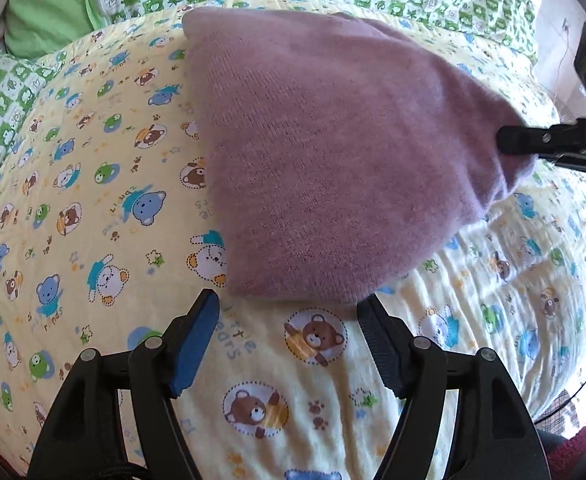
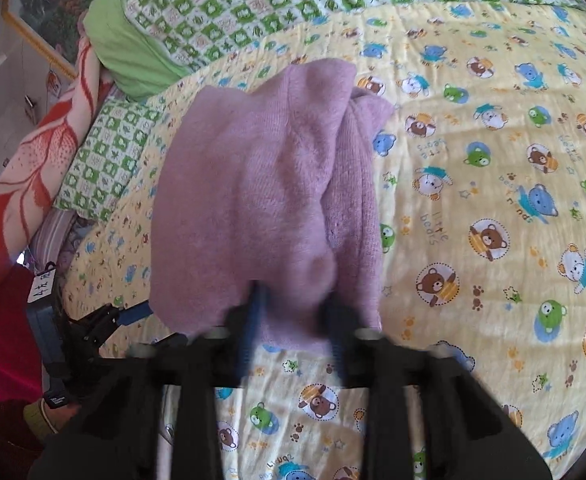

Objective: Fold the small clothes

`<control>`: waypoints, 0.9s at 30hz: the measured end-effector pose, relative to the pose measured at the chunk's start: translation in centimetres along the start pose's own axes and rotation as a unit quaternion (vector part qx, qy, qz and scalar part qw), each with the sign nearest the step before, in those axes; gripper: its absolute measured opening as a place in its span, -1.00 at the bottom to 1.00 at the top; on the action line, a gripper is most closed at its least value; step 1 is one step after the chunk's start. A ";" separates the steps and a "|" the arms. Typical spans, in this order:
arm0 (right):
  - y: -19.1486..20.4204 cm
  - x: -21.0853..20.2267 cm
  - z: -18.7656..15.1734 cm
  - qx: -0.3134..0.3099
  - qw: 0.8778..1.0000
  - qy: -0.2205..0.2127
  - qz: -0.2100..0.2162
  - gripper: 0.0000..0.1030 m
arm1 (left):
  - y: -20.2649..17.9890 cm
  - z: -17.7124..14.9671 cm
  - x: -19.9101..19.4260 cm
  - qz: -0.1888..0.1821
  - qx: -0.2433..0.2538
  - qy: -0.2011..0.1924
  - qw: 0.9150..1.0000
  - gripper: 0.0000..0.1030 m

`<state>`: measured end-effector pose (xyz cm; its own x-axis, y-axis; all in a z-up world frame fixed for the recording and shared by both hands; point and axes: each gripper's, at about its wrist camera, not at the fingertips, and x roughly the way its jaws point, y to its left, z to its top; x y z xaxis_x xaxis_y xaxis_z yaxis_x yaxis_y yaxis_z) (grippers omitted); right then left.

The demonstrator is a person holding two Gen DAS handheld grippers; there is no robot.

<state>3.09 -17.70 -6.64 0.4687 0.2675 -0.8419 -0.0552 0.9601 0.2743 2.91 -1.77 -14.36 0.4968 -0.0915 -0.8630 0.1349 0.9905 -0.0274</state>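
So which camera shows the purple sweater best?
The left wrist view: the purple sweater lies sharp and almost whole on the bear quilt. The right wrist view shows it bunched, blurred and partly hidden by the right gripper pinching it.

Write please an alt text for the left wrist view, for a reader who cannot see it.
A purple knitted garment lies on a yellow quilt with cartoon bears, its right corner pinched and lifted by the right gripper. The left gripper is in the foreground with its jaws open, just short of the garment's near edge.

Bare quilt (image 1: 317,364) beside purple knit (image 1: 333,152)
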 end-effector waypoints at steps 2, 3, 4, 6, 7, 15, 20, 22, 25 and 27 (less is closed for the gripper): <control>0.3 -0.5 0.5 0.004 1.000 -0.005 0.013 -0.80 | 0.3 0.5 0.0 0.007 -0.006 -0.005 1.000 0.40; 0.4 -0.9 0.6 0.006 1.000 -0.011 0.024 -0.80 | 0.4 0.7 -0.1 0.010 -0.010 -0.008 1.000 0.33; 0.6 -1.4 0.9 0.009 0.999 -0.020 0.037 -0.80 | 0.6 1.2 -0.3 0.010 -0.020 -0.011 1.000 0.24; 0.9 -2.4 1.5 0.018 0.997 -0.036 0.059 -0.81 | 1.0 1.8 -0.8 -0.006 -0.038 -0.014 0.999 -0.11; 1.1 -3.0 1.8 0.022 0.996 -0.045 0.070 -0.81 | 1.4 2.1 -1.4 -0.004 -0.049 -0.022 0.999 -0.16; 1.7 -5.2 3.0 0.045 0.989 -0.073 0.121 -0.82 | 2.3 2.5 -5.0 -0.012 -0.072 -0.060 0.995 -0.66; 1.4 -4.6 2.5 0.058 0.988 -0.064 0.129 -0.82 | 2.5 2.1 -4.8 -0.005 -0.066 -0.056 0.996 -0.69; 1.3 -4.3 2.2 0.054 0.989 -0.061 0.124 -0.82 | 2.1 1.7 -3.9 0.009 -0.049 -0.048 0.998 -0.69; 0.7 -3.5 1.6 0.046 0.992 -0.051 0.102 -0.83 | 1.9 1.1 -2.2 0.012 -0.036 -0.029 0.999 -0.69; -0.4 -2.5 0.9 0.053 0.994 -0.042 0.085 -0.83 | 1.6 0.6 -1.4 0.010 -0.031 -0.017 0.999 -0.68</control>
<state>2.74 -18.82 -4.16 0.5326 0.4129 -0.7388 -0.0494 0.8866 0.4599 2.91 -0.09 -12.87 0.5275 -0.0738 -0.8463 0.0719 0.9965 -0.0420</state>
